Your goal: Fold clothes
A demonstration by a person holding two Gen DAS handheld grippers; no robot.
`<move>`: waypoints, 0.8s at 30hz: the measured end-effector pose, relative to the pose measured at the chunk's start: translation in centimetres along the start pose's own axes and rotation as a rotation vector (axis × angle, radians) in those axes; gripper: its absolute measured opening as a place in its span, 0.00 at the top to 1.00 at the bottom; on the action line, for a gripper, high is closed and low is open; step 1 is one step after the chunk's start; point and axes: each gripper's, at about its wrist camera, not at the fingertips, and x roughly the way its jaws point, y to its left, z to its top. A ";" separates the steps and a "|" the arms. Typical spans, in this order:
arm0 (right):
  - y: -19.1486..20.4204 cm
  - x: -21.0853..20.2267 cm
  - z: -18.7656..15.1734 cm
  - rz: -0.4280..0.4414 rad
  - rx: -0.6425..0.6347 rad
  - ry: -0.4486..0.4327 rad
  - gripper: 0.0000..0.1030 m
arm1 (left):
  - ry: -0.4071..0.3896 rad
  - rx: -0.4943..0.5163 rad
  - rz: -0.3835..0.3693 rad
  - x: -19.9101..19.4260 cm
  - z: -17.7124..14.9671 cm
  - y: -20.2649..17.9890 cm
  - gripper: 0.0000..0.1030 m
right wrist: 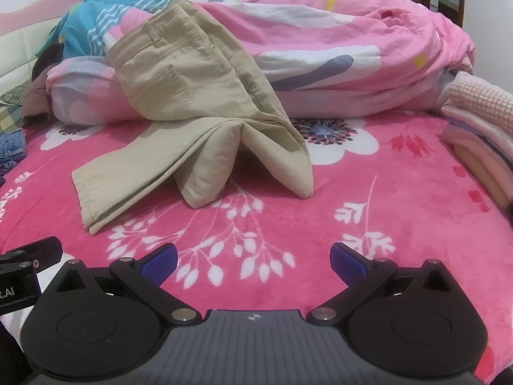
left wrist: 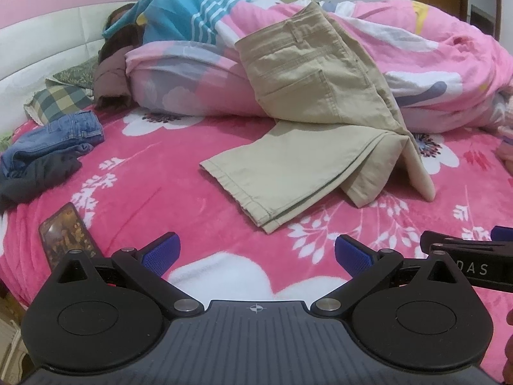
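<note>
A pair of khaki trousers (left wrist: pixel 307 102) lies on the pink floral bed cover (left wrist: pixel 160 166). Its waist leans up on the rolled quilt and its legs are bent back toward me; it also shows in the right wrist view (right wrist: pixel 192 96). My left gripper (left wrist: pixel 256 253) is open and empty, hovering over the cover short of the trouser hems. My right gripper (right wrist: pixel 253 260) is open and empty, in front of the trousers' fold. The right gripper's body shows at the right edge of the left wrist view (left wrist: pixel 468 260).
A rolled pink quilt (right wrist: pixel 352 57) lies across the back of the bed. Blue jeans (left wrist: pixel 54 134) and a dark garment (left wrist: pixel 38 173) lie at the left. A phone (left wrist: pixel 67 240) lies near my left gripper. Folded pink clothes (right wrist: pixel 481 134) are stacked at the right.
</note>
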 end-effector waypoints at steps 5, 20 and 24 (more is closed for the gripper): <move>-0.1 0.0 0.0 0.007 0.005 0.001 0.00 | 0.004 0.004 0.001 0.1 0.0 0.0 0.00; -0.2 0.3 0.0 0.018 0.017 0.004 0.00 | 0.016 0.007 0.014 0.3 0.2 -0.1 0.00; -0.2 0.3 0.1 0.020 0.019 0.006 0.00 | 0.017 0.009 0.017 0.3 0.1 -0.2 0.00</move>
